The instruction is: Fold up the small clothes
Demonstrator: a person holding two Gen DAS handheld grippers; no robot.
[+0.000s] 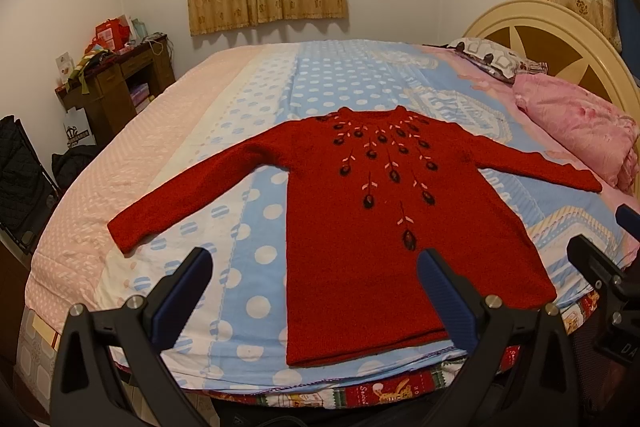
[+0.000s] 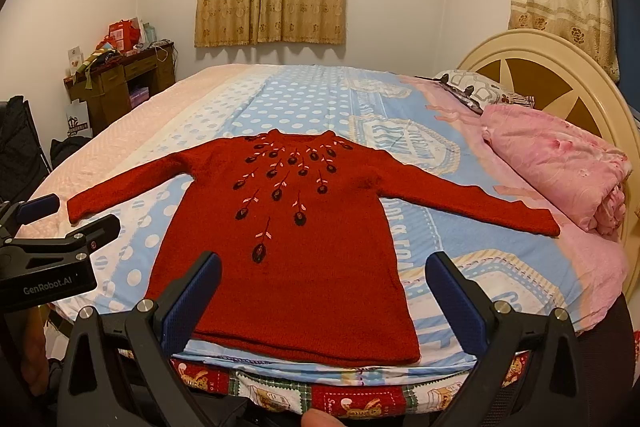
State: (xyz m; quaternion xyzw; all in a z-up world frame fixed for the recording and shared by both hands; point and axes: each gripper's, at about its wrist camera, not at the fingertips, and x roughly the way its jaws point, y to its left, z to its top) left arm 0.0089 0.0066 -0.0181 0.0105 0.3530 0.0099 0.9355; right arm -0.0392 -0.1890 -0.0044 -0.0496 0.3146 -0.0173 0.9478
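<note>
One red sweater (image 1: 384, 227) lay flat on the bed (image 1: 256, 155), sleeves spread, hem toward the near edge. Looked soft, limp, light; best pinched at a cuff or shoulder. Left tongs (image 1: 316, 291) and right tongs (image 2: 324, 291) hung above the hem, both wide apart, holding nothing.
</note>
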